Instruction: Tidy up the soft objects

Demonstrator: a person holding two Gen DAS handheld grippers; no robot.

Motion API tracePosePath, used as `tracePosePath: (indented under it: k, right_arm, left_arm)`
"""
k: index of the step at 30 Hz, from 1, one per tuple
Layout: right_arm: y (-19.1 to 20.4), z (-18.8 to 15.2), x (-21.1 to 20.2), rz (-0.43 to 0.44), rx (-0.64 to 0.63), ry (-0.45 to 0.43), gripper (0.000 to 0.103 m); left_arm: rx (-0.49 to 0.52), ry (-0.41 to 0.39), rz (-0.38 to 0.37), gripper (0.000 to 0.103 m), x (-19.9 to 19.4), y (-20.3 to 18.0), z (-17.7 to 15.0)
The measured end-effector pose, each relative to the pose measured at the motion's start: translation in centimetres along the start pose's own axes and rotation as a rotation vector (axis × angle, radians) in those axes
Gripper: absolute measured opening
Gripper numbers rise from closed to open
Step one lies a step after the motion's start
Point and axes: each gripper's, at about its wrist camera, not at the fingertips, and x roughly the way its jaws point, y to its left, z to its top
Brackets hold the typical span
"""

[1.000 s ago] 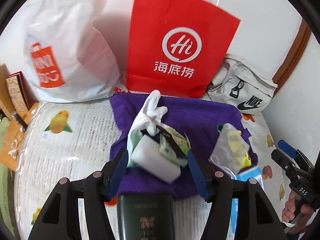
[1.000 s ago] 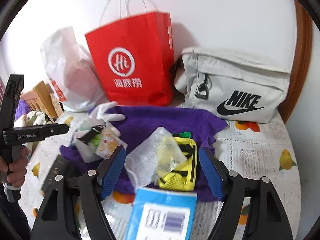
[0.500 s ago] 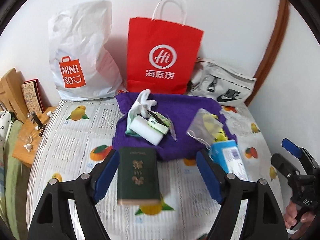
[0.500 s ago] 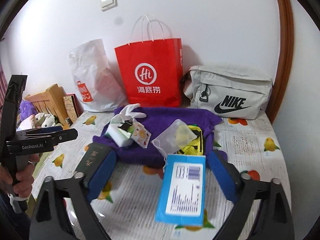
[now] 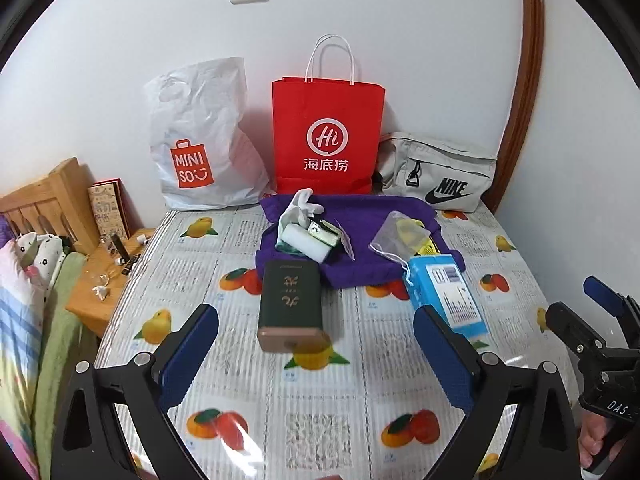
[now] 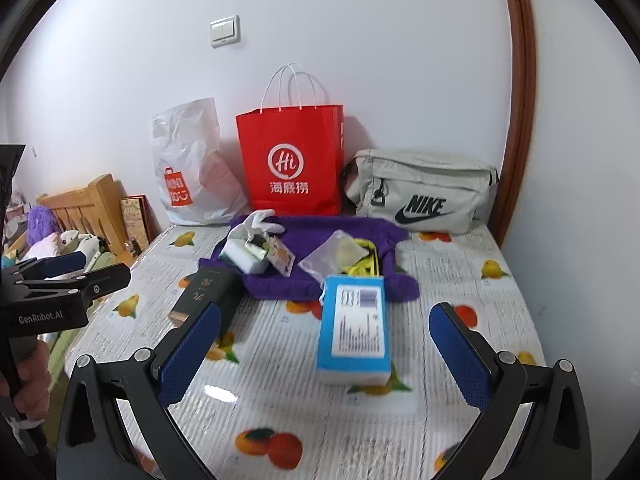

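Moved: both grippers pulled back from purple cloth (image 5: 352,240); jaws were opening, nothing between them.
Left gripper (image 5: 316,356): wide open, empty, over table (image 5: 280,420).
Green box (image 5: 290,304): on table, touching cloth's front edge.
Glove (image 5: 298,208), sponge (image 5: 306,240): left on cloth.
Mesh pouch (image 5: 396,236): right on cloth.
Blue box (image 6: 354,328): on table, front of cloth.
Right gripper (image 6: 326,356): wide open, empty.
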Motion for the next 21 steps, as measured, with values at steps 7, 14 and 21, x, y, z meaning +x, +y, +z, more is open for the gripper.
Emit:
tracePosePath:
  k: [7,14,21]
  right_arm:
    - [-0.5,-2.2,-1.9,0.009,0.031,-0.002,0.103]
    - [-1.1,-3.2,-2.9,0.013,0.060,-0.010,0.103]
    - [-1.1,-3.5,-3.2,0.010,0.062,-0.015,0.103]
  left_arm:
    - [0.013,-0.024,0.005,0.099,-1.9,-1.0,-2.1]
    - [0.021,-0.029,0.001,0.099,-2.4,-1.6,-2.9]
    - [0.020,-0.027,-0.003,0.099,-2.5,-1.8,-3.2]
